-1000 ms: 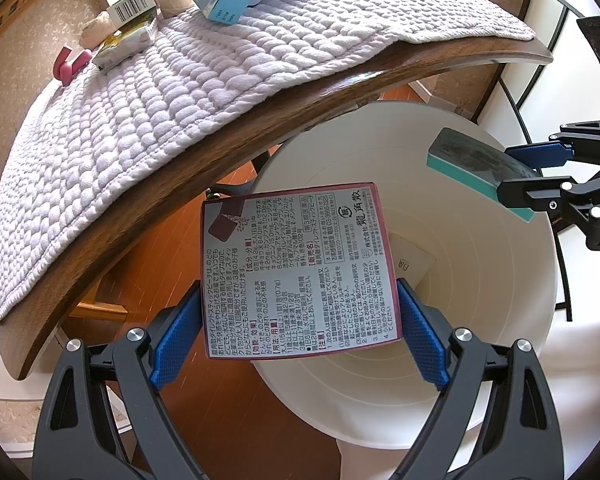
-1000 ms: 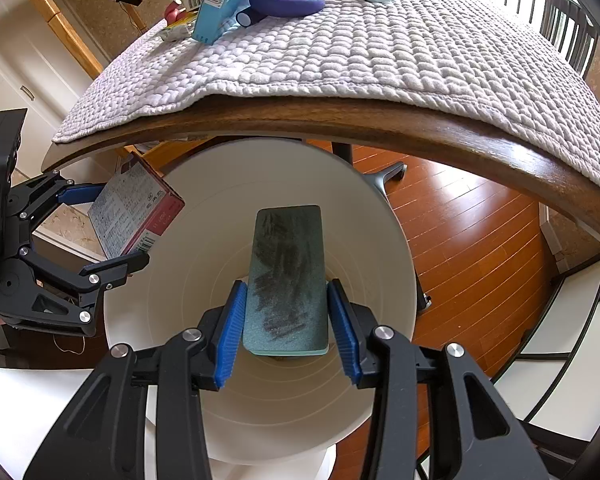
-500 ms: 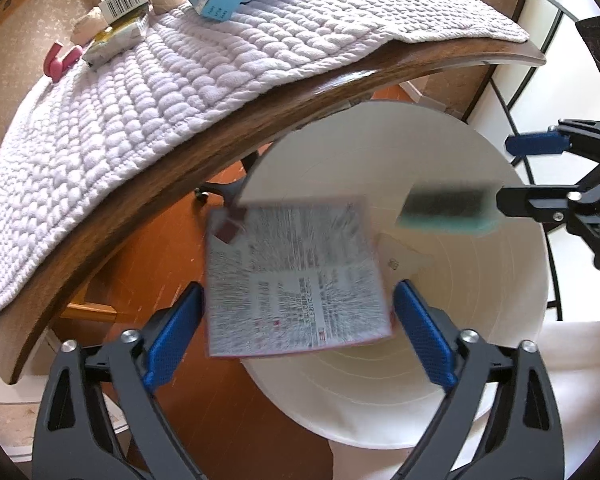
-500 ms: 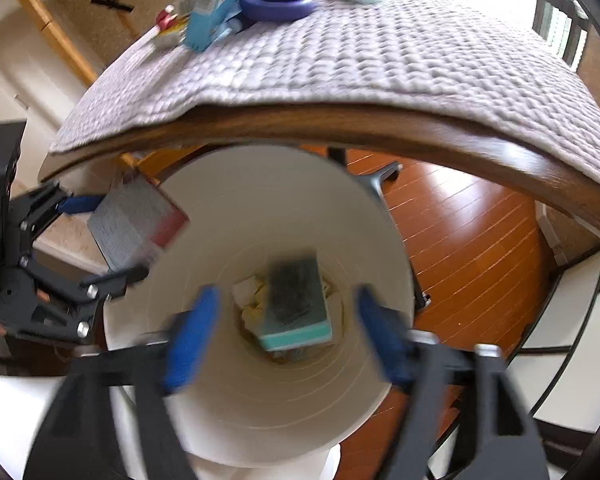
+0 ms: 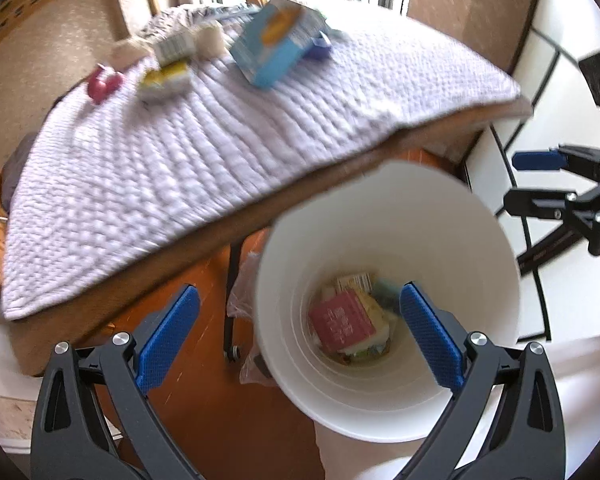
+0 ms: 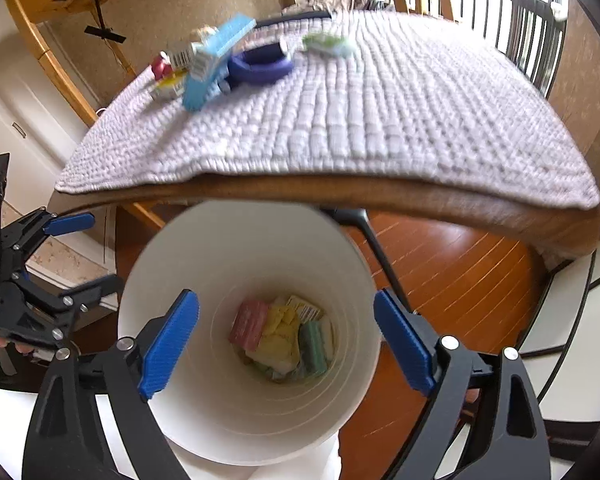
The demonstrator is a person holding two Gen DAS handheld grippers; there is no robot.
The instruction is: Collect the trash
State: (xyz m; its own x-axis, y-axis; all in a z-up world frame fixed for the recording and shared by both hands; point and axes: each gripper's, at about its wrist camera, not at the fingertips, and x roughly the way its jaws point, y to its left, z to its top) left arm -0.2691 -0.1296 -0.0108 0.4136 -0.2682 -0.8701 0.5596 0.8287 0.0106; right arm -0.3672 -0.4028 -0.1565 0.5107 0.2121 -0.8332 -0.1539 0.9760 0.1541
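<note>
A white bin (image 5: 480, 248) stands on the floor below the table edge; it also shows in the right wrist view (image 6: 204, 248). At its bottom lie a red printed box (image 5: 342, 322), a green-edged pad (image 6: 315, 344) and other scraps. My left gripper (image 5: 300, 328) is open and empty above the bin's left rim. My right gripper (image 6: 286, 338) is open and empty above the bin mouth. On the table's far side lie a light-blue box (image 5: 272, 52), a yellow-white pack (image 5: 166, 80), a barcode box (image 5: 174, 46), a red clip (image 5: 104, 82) and a green wrapper (image 6: 326, 44).
A grey knitted cloth (image 5: 180, 152) covers the wooden table (image 6: 380, 196). A purple ring-shaped thing (image 6: 260, 66) lies by the blue box. A black stand leg (image 5: 232, 300) and clear plastic sit left of the bin. The floor (image 6: 460, 276) is orange wood.
Both grippers opened. The red printed box and the green-edged pad dropped into the bin. Both grippers rose, so more of the tabletop shows.
</note>
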